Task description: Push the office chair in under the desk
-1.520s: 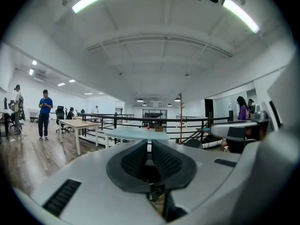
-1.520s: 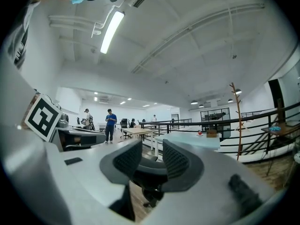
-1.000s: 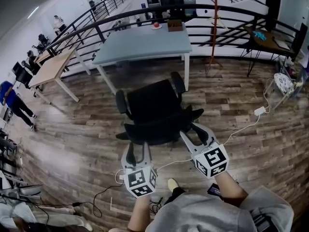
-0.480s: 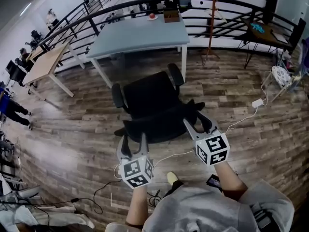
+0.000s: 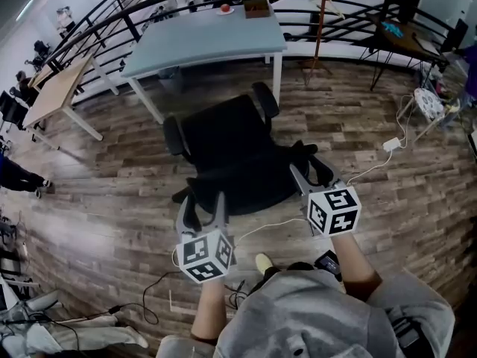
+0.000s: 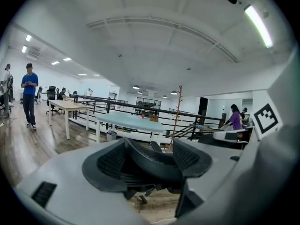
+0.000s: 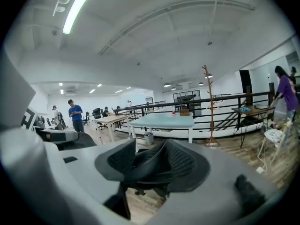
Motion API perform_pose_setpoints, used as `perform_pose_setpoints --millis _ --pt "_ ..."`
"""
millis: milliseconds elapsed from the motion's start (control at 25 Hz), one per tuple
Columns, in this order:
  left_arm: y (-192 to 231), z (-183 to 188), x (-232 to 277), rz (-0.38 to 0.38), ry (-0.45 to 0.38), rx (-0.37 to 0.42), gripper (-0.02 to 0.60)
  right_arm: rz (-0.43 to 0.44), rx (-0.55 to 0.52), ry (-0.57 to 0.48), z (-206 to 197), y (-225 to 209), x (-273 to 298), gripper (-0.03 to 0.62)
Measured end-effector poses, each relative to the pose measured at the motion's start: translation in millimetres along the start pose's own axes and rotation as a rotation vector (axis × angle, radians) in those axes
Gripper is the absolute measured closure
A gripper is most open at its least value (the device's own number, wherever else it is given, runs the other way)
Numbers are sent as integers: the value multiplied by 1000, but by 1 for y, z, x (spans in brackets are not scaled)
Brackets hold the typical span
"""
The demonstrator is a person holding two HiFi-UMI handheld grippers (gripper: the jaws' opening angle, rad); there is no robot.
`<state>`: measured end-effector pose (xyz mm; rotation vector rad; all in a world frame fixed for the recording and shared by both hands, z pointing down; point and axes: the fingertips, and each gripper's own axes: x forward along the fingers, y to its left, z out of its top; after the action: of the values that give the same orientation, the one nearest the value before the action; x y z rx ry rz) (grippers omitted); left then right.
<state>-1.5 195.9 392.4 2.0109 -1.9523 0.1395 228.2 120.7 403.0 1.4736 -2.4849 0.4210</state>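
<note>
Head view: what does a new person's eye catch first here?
The black office chair stands mid-floor, facing the pale blue desk but not under it. At its backrest the left tongs and right tongs straddle the top rim; their jaws have just been opening and stand apart.

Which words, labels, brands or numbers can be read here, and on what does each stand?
None readable.
The white cubes on the left claw and right claw show only black square patterns, no letters.
The small brown box on the pale blue desk: too small to read.
</note>
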Motion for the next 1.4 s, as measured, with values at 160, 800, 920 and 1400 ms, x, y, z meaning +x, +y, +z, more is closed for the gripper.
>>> perform_pose_setpoints --millis 160,800,920,1400 --pt "4 3 4 1 -7 -12 275 11 39 -6 3 1 6 382" --pt "3 0 18 99 63 -76 264 75 199 58 0 -8 23 373" --pt "3 1 21 108 50 -91 267 80 206 53 2 -10 25 373" --pt "15 11 46 139 45 -85 276 74 189 58 10 -12 51 373"
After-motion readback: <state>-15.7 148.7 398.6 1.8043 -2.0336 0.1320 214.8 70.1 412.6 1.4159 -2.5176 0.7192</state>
